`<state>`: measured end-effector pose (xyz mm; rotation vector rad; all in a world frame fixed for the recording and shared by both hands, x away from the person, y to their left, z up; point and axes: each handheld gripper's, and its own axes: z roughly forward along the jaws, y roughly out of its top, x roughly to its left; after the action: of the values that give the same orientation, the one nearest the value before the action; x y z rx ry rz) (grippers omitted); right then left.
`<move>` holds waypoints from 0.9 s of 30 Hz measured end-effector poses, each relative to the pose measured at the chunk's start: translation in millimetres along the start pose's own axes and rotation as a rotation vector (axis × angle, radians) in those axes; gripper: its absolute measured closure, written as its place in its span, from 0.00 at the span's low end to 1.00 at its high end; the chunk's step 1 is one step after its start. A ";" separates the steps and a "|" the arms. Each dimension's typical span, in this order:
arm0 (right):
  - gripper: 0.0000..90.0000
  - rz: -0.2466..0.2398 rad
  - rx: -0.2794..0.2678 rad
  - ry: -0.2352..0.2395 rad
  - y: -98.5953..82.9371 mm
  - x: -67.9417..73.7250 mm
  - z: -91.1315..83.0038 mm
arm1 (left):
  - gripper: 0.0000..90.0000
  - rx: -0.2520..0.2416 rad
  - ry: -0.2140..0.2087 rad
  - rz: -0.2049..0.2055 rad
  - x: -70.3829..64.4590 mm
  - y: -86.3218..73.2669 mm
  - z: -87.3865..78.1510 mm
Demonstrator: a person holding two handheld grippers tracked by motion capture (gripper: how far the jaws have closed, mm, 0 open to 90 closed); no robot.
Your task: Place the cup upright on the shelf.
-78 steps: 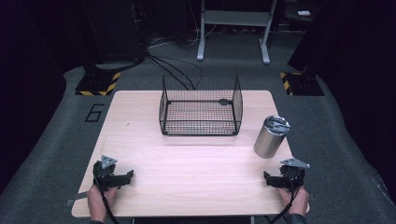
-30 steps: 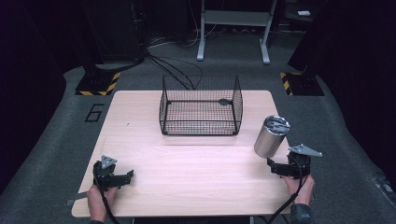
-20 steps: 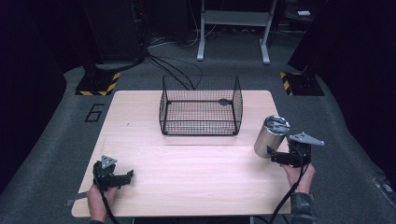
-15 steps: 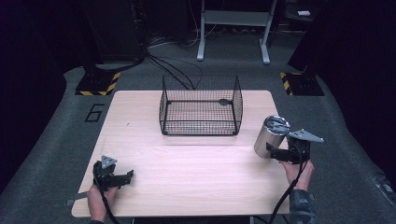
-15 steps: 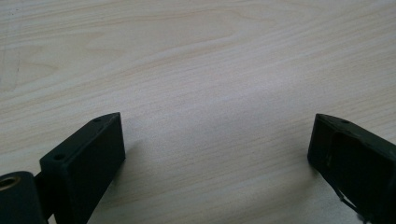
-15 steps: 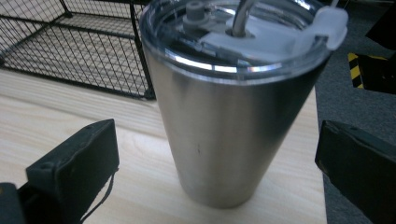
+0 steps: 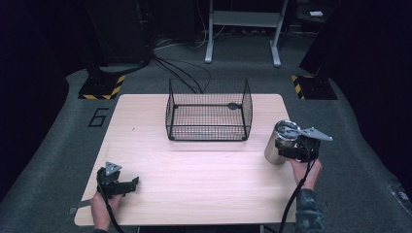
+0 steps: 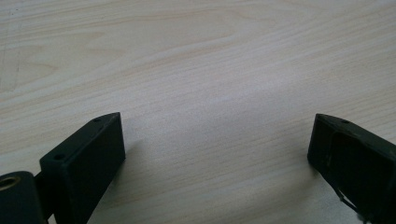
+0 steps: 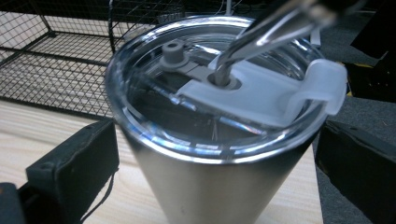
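Gripper count is two, one in each of the person's hands. On the counter [image 7: 194, 165] stand one steel tumbler [image 7: 278, 143] and one black wire basket [image 7: 208, 110]. At the near left corner of the counter, the left gripper [image 7: 125, 183] rests low over bare wood; in the left gripper view its jaws stand wide apart with nothing between them. At the right edge, the right gripper [image 7: 286, 148] is positioned at the tumbler, jaws spread wide, one on each side of the steel body below the rim. In the right gripper view a gap shows between the left jaw and the tumbler wall; contact on the other side cannot be determined. Upright near the right edge of the counter, the tumbler carries one clear lid [image 9: 219, 88] and one metal straw [image 9: 271, 32] passing through the lid. Standing at the far middle of the counter, the basket sits well apart from both grippers, and is open at the top.
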<state>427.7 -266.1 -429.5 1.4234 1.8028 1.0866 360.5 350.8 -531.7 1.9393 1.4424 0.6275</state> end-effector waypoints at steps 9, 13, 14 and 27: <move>0.00 0.004 -0.019 0.012 7.3 0.1 8.0 | 0.04 -0.001 0.000 -0.001 -0.1 0.0 0.1; 0.00 0.007 -0.020 0.012 9.7 1.0 12.0 | 0.04 0.000 0.000 -0.001 -0.1 0.0 0.0; 0.00 0.009 -0.020 0.011 10.0 1.1 12.5 | 0.04 0.000 0.000 -0.001 -0.1 0.0 0.0; 0.02 0.016 -0.041 -0.004 9.3 1.4 16.1 | 0.04 -0.001 -0.001 -0.011 -0.7 -0.2 0.1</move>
<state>445.3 -260.1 -429.3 1.4168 1.7598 1.1218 360.2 350.1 -531.9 1.9294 1.4504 0.6218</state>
